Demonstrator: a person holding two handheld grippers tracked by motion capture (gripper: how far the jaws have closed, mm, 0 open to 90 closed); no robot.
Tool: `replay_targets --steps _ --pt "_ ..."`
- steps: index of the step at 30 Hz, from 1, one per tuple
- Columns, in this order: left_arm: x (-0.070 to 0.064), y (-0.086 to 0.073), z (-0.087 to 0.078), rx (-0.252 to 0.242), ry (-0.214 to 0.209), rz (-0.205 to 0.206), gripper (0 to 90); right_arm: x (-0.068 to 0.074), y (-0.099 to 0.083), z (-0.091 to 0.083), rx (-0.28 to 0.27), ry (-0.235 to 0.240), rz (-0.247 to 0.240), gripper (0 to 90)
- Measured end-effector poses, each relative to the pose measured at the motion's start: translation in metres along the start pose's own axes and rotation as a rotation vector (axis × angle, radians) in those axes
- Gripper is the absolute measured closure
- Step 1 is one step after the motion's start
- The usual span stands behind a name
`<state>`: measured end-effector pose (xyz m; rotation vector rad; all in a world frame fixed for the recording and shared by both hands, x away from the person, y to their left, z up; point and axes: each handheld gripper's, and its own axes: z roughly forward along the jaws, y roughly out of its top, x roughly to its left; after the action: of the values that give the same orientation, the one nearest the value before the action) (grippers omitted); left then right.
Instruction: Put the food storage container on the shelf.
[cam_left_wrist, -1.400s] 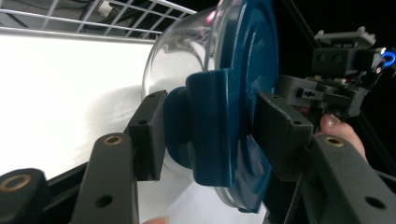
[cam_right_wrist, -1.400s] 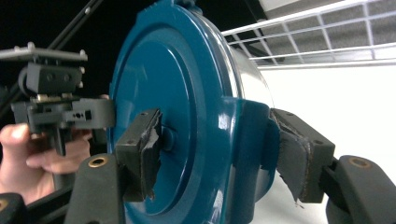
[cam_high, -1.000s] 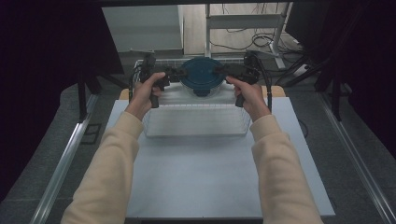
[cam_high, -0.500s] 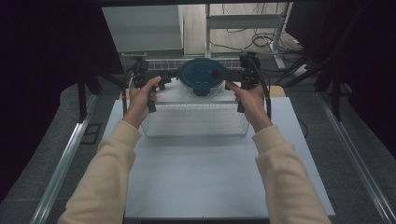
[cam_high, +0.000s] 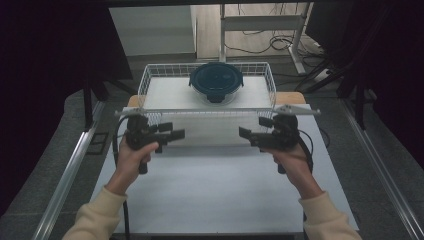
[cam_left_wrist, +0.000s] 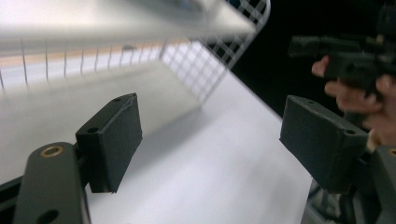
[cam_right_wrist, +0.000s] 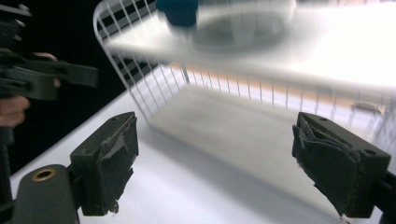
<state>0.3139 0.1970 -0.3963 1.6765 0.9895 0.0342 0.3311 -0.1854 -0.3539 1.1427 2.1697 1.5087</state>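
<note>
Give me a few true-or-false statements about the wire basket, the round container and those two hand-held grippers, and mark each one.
1. The round container sits inside the white wire basket. True.
2. The left gripper is clamped on the basket's rim. False: its jaws stand wide apart with nothing between them, short of the basket.
3. The container has a dark blue lid. True.
4. The right gripper holds the container. False: it is open and empty, on the near side of the basket.
5. The basket stands at the far end of the white table top. True.
</note>
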Motion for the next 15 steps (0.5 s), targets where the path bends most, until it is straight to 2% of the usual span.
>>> replay_targets --steps 1,2,3,4,8,9,10,13,15 --pt "-0.003 -0.021 -0.002 0.024 -0.005 0.008 20.2 -0.001 -0.02 -0.009 0.008 0.0 -0.002 14.5" --pt "-0.003 -0.021 -0.002 0.024 -0.005 0.008 20.2 -0.001 -0.02 -0.009 0.008 0.0 -0.002 14.5" --pt "-0.003 -0.041 -0.003 0.041 0.016 0.003 20.4 -0.002 -0.041 -0.018 0.019 0.012 0.009 14.6" --pt "-0.003 -0.041 -0.003 0.041 0.016 0.003 20.3 -0.002 -0.041 -0.018 0.019 0.012 0.009 14.6" --pt "-0.002 -0.073 0.0 0.095 0.055 0.007 20.5 -0.006 -0.081 -0.032 0.036 0.017 0.051 15.5" --pt "-0.002 -0.079 0.001 0.117 0.056 0.007 20.4 -0.007 -0.096 -0.033 0.058 0.011 0.063 16.0" --pt "-0.003 -0.084 0.002 0.129 0.061 0.009 20.4 -0.007 -0.096 -0.033 0.058 0.011 0.063 16.0" --pt "-0.005 -0.096 0.004 0.146 0.103 0.022 20.8 -0.008 -0.116 -0.032 0.096 -0.003 0.07 16.5" --pt "-0.006 -0.1 0.003 0.141 0.104 0.016 20.9 -0.008 -0.119 -0.03 0.104 -0.002 0.068 16.5"
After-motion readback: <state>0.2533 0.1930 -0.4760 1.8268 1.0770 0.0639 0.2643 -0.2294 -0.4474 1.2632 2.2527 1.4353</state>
